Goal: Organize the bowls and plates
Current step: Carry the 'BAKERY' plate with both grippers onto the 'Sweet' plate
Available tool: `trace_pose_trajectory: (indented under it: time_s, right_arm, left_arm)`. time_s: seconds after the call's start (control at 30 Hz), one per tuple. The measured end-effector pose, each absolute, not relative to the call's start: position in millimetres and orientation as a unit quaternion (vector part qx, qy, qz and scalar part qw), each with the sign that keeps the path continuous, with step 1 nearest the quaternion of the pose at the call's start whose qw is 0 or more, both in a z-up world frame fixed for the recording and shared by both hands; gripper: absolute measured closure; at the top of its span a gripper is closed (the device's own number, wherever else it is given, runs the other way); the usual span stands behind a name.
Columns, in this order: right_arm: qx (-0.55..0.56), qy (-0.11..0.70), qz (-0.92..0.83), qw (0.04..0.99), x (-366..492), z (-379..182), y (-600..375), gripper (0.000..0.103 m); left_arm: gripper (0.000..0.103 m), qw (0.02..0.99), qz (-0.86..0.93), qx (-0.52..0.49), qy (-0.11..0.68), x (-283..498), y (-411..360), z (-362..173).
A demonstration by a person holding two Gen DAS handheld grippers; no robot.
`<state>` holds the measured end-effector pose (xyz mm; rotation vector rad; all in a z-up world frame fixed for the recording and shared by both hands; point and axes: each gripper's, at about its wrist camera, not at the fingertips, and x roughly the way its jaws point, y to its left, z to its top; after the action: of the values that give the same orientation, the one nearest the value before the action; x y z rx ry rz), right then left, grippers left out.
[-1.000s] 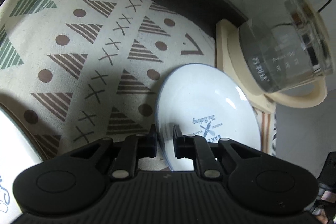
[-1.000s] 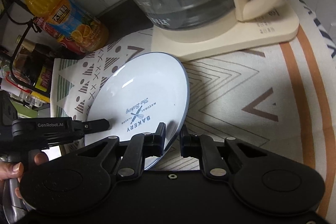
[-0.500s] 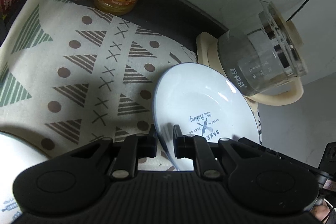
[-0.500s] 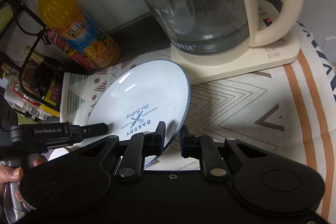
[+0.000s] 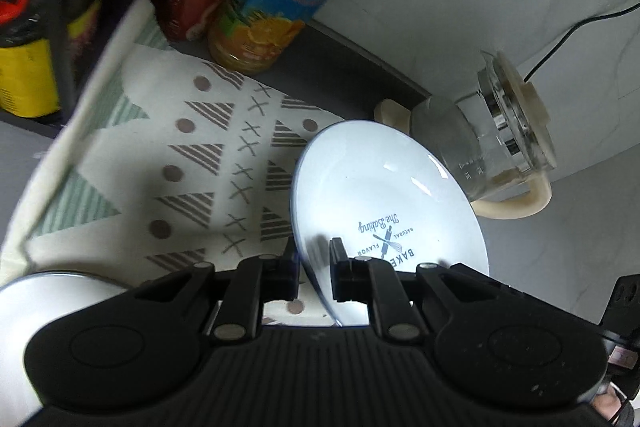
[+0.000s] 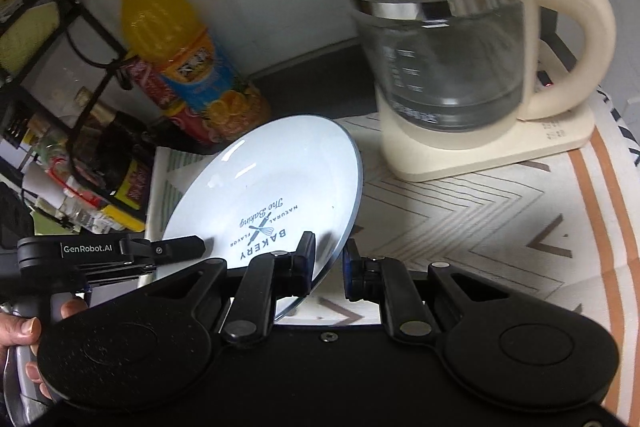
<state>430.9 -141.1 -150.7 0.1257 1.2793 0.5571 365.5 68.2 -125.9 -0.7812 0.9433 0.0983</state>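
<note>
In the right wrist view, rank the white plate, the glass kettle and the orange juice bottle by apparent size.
1. glass kettle
2. white plate, a close second; it is tilted and nearer the camera, so unsure
3. orange juice bottle

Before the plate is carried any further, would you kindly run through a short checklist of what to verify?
1. Left claw straddles the plate rim: ok, one finger on each face.
2. Right claw straddles the opposite rim: ok; actual pad contact cannot tell.
3. Plate lifted off the patterned cloth: ok, it is tilted with its shadow below.
4. Gap between plate and glass kettle: cannot tell; they overlap in the left wrist view.
5. Plate apart from the orange juice bottle: ok in both views.
6. Second white dish at lower left ready for stacking: cannot tell, only its edge shows.
</note>
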Motion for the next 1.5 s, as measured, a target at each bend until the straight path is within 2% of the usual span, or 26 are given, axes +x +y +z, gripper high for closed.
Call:
trace_pose_trajectory:
  time_s: [0.57,1.5]
  right_arm:
    - [0.074,0.569,0.262,0.776,354.5,-115.1,-93.0,0.088]
    - [0.037,0.594,0.22,0.773,240.8,-115.7,-71.3,0.088]
  left_arm:
    - [0.091,0.827,0.037,-0.362,0.429,279.6,118.0,-99.3]
    - [0.091,0.802,0.01,-0.379,0.46,183.5,135.1,-138.7]
